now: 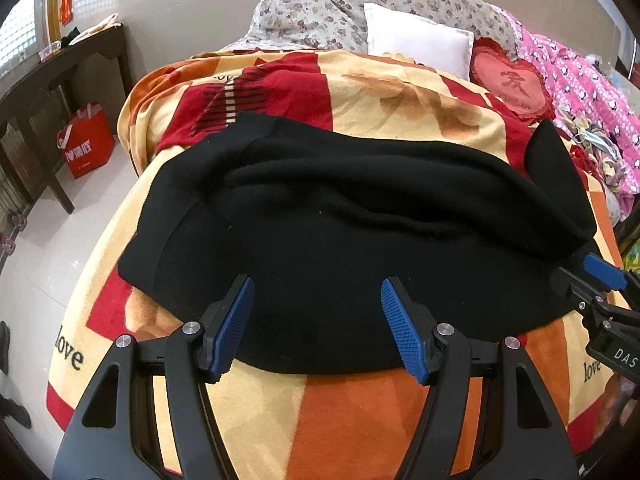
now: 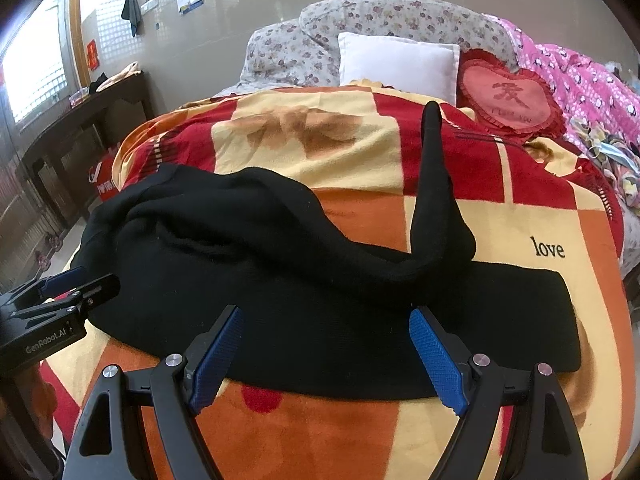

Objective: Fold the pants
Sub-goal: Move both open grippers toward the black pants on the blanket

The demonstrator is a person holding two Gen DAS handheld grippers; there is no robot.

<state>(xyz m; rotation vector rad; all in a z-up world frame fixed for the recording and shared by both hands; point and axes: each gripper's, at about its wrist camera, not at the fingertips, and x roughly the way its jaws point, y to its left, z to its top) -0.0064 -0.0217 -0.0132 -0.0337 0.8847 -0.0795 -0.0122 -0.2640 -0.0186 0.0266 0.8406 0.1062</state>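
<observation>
A patterned blanket (image 1: 360,412) in red, orange and cream is covering the bed and bearing everything else. The black pants (image 1: 360,248) are lying across its near half, spreading from left to right, with the upper layer bunching into soft ridges and one narrow end (image 2: 434,168) trailing away toward the pillows. A floral quilt (image 1: 320,4) is heaping at the head of the bed, with a white pillow (image 2: 396,64) and a red heart cushion (image 2: 508,98) sitting in front of it. The left gripper (image 1: 318,326) is hovering at the near hem of the pants, its blue pads (image 1: 236,324) standing spread wide and gripping nothing. The right gripper (image 2: 326,354) is hovering at the same hem further right, its jaws likewise standing wide apart and holding nothing.
</observation>
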